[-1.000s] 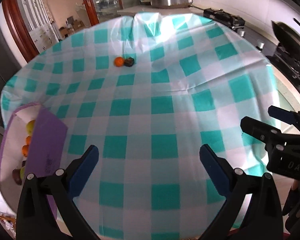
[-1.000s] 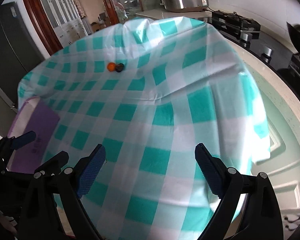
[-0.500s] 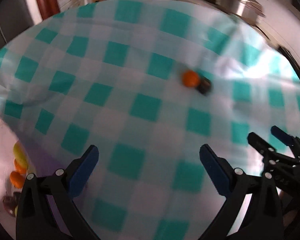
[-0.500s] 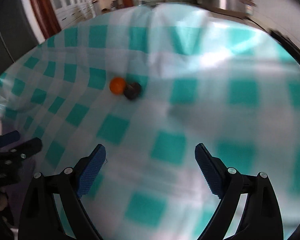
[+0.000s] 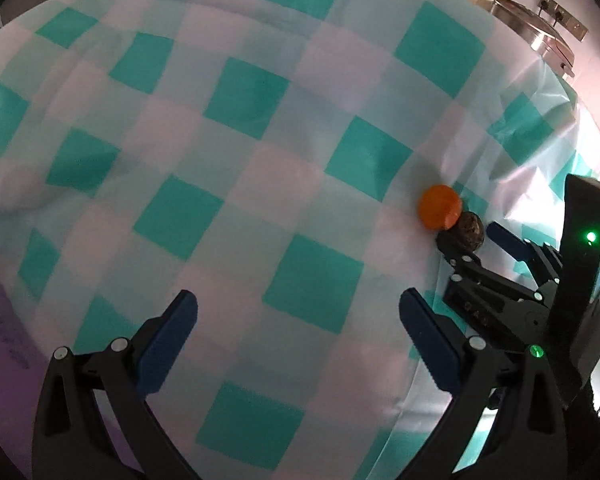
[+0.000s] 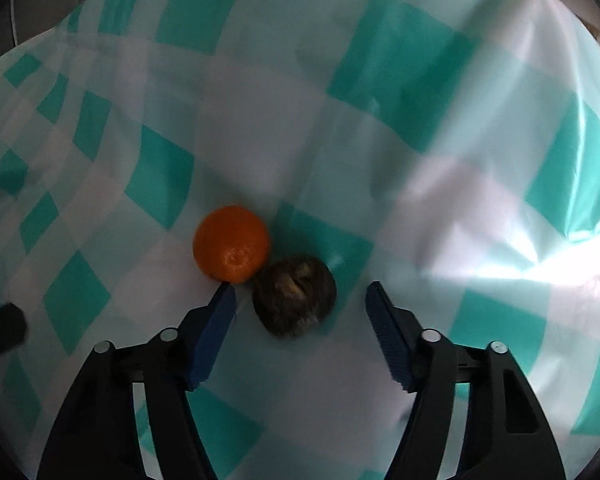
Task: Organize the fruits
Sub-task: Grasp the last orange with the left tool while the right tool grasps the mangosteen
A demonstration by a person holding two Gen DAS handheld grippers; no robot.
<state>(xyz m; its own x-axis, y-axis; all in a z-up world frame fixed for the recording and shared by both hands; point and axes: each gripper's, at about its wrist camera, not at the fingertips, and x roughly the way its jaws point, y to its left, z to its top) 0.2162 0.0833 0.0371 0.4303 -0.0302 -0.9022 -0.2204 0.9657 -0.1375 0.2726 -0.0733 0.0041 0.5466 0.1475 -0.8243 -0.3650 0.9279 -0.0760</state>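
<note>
An orange tangerine [image 6: 231, 243] and a dark brown wrinkled fruit [image 6: 294, 296] lie touching each other on the teal-and-white checked tablecloth [image 6: 340, 128]. My right gripper [image 6: 300, 294] is open, with the dark fruit between its blue pads and apart from both. The left fingertip [image 6: 220, 300] sits just below the tangerine. In the left wrist view the tangerine [image 5: 439, 206] and dark fruit [image 5: 466, 230] lie at the right, with the right gripper [image 5: 474, 240] around the dark fruit. My left gripper [image 5: 298, 322] is open and empty over the cloth.
A purple box edge [image 5: 4, 344] shows at the lower left of the left wrist view. A steel cooker [image 5: 528, 28] stands beyond the table's far right edge.
Both grippers have moved forward across the table toward the two fruits. The right gripper now straddles the dark fruit. The purple box has slid almost out of the left wrist view.
</note>
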